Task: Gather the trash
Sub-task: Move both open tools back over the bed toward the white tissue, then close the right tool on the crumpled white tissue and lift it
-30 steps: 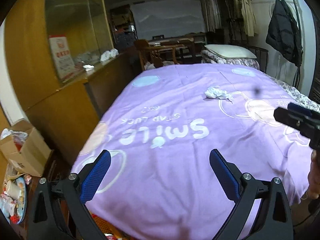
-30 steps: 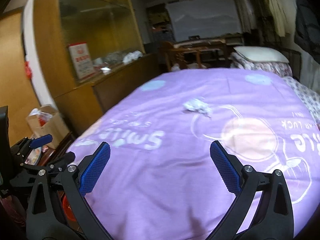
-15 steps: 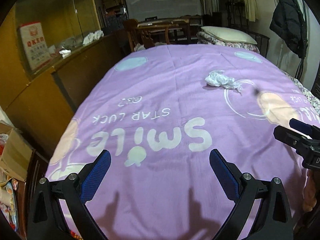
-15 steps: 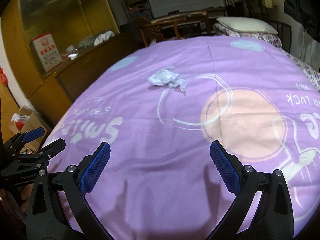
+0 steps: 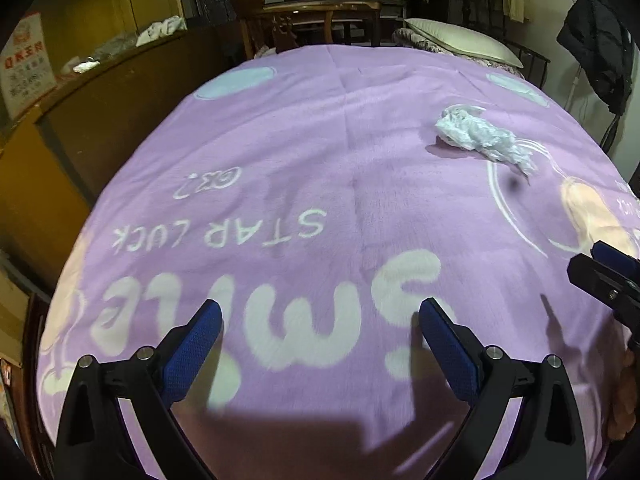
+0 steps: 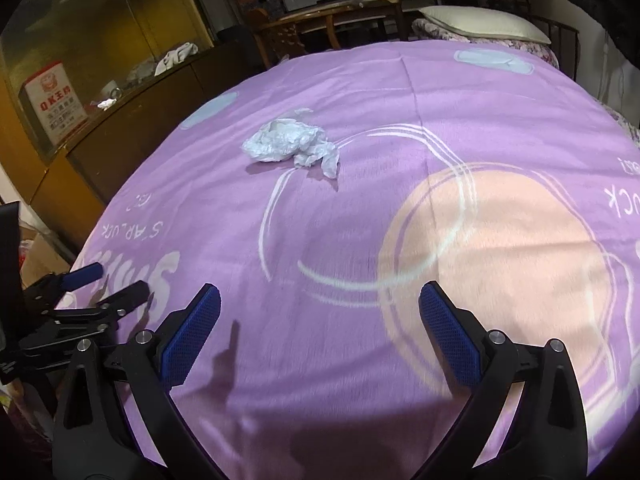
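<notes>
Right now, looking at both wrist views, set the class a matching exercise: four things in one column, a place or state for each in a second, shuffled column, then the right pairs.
Column 1
1. crumpled tissue
2. pillow
3. right gripper
4. red-and-white sign

Column 2
A. behind the cabinet glass
B. at the far end of the bed
C. lying on the purple blanket, touched by nothing
D. open and empty above the blanket

Pairs: 1-C, 2-B, 3-D, 4-A
</notes>
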{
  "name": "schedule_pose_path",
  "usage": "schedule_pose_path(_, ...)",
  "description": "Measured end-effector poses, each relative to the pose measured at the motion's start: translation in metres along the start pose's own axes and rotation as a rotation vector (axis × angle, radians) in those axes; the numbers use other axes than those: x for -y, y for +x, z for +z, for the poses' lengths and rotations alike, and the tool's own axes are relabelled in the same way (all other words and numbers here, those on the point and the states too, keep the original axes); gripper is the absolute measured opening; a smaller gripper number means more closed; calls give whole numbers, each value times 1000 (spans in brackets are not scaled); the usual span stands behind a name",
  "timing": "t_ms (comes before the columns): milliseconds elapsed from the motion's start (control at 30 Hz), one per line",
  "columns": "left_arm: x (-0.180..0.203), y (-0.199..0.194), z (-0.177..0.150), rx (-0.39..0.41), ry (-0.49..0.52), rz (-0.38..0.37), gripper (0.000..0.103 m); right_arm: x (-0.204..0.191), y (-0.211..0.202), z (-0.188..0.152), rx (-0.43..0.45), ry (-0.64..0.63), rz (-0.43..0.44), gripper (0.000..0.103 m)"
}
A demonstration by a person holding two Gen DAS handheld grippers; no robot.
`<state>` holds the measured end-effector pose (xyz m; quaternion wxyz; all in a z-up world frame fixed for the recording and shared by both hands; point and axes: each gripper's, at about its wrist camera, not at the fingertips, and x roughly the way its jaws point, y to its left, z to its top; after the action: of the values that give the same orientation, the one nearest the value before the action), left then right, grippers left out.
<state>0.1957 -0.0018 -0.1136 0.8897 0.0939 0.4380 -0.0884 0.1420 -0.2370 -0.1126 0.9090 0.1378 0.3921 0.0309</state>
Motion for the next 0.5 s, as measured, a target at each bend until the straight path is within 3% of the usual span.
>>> schedule_pose_path(167, -5, 26, 20, -8, -28, -16, 97, 0, 14, 15, -5, -8, -3, 96)
schedule_pose_path(400, -35, 52, 48, 6, -183, -74, 97, -12, 40, 47, 16, -59, 8, 96)
schedule_pose_path(500, -37, 56, 53, 11, -184, -77, 97, -21, 52, 64, 42, -78, 17, 96)
